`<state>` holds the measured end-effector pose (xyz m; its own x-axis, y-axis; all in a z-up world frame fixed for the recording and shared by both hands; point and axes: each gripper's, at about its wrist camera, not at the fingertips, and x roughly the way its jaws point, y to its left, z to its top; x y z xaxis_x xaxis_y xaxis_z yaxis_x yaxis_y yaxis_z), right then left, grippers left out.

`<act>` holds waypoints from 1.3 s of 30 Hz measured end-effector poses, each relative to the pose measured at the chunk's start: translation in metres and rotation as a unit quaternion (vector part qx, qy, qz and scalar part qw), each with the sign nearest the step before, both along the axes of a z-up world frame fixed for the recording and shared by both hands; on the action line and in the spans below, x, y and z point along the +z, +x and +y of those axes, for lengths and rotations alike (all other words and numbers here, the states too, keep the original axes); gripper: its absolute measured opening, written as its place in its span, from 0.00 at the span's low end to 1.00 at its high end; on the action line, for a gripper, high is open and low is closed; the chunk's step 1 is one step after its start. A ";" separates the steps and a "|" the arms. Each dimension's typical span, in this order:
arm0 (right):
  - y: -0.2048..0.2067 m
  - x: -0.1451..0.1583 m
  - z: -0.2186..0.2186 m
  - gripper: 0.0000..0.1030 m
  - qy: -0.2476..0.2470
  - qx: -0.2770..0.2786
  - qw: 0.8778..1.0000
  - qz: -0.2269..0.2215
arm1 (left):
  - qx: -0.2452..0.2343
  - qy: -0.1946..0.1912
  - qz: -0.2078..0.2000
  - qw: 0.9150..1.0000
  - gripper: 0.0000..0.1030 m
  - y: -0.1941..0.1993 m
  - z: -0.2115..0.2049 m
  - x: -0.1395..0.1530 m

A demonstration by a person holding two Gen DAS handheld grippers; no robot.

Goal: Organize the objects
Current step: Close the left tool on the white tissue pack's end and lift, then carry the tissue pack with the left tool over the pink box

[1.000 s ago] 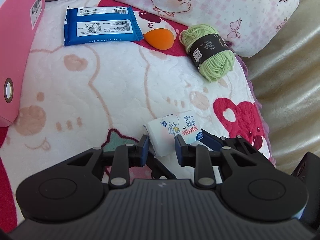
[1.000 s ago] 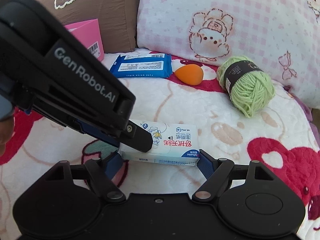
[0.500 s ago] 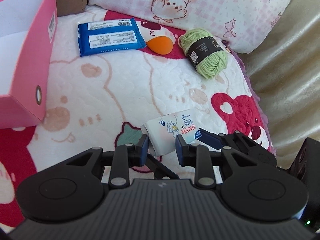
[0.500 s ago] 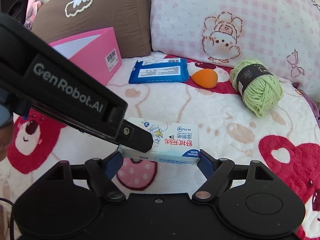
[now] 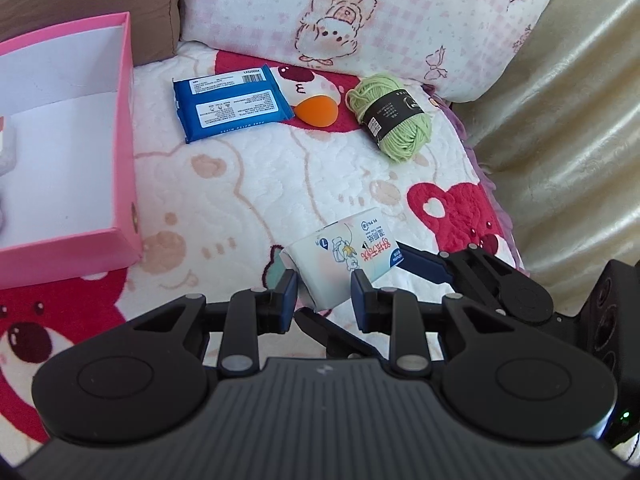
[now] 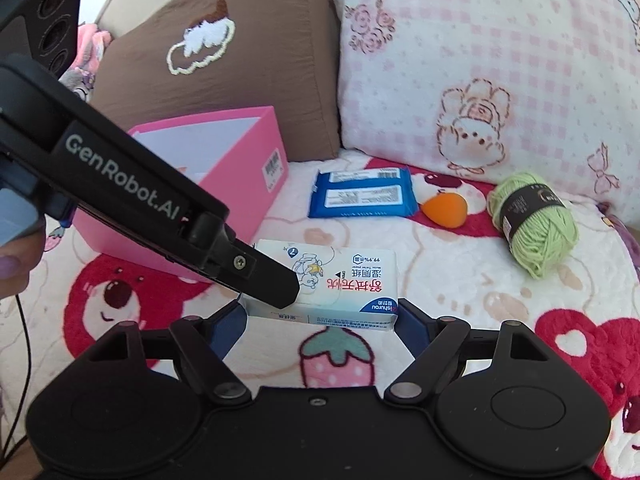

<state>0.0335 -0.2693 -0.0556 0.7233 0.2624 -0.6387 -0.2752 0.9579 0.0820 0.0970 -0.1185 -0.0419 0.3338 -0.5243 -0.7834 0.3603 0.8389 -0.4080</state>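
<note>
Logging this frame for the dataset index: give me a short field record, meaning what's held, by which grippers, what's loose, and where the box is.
held item: white tissue pack, lifted off the blanket
left gripper: shut on the pack's short end
right gripper: jaws wide, clamped across the pack's length
loose on blanket: blue wipes pack, orange sponge, green yarn
container: pink box, open, left of the loose items
backdrop: brown pillow, pink checked pillow
</note>
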 end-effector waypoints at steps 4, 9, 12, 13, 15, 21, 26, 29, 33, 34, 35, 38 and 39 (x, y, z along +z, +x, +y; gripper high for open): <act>-0.007 0.016 0.013 0.82 -0.001 0.019 1.000 0.002 | 0.000 0.011 -0.008 1.000 0.26 -0.006 0.013 0.013; -0.012 0.030 0.028 0.82 -0.006 0.035 0.999 0.005 | 0.003 0.014 -0.021 1.000 0.26 -0.016 0.030 0.028; -0.016 0.038 0.036 0.81 0.002 0.045 0.999 0.005 | 0.004 0.021 -0.023 1.000 0.26 -0.021 0.040 0.035; -0.016 0.041 0.038 0.81 0.006 0.048 0.999 0.006 | 0.005 0.023 -0.025 0.999 0.26 -0.023 0.044 0.037; -0.019 0.045 0.043 0.80 0.008 0.055 0.998 0.007 | 0.004 0.026 -0.025 0.999 0.26 -0.026 0.052 0.042; -0.028 0.054 0.060 0.72 -0.011 0.077 0.997 0.002 | 0.014 0.019 -0.027 0.999 0.26 -0.037 0.076 0.052; -0.032 0.060 0.067 0.64 -0.019 0.082 0.996 -0.002 | 0.015 0.013 -0.029 0.999 0.26 -0.044 0.089 0.056; -0.033 0.063 0.071 0.57 -0.024 0.087 0.996 -0.004 | 0.020 0.010 -0.031 0.999 0.27 -0.045 0.097 0.058; -0.033 0.071 0.077 0.51 -0.043 0.096 0.994 -0.021 | 0.028 -0.005 -0.028 0.999 0.27 -0.036 0.108 0.059; -0.032 0.073 0.078 0.51 -0.045 0.093 0.994 -0.024 | 0.028 -0.012 -0.028 0.999 0.27 -0.034 0.110 0.060; -0.031 0.075 0.079 0.51 -0.047 0.092 0.994 -0.026 | 0.028 -0.015 -0.030 0.999 0.27 -0.034 0.112 0.060; -0.029 0.081 0.082 0.51 -0.050 0.095 0.994 -0.027 | 0.031 -0.017 -0.039 0.999 0.27 -0.034 0.116 0.064; -0.029 0.083 0.084 0.51 -0.052 0.097 0.994 -0.028 | 0.032 -0.016 -0.041 0.999 0.27 -0.035 0.118 0.065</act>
<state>0.0042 -0.1849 0.0273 0.7009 0.3351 -0.6297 -0.4566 0.8890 -0.0352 0.0620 -0.0009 0.0227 0.4300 -0.5241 -0.7351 0.3394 0.8483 -0.4063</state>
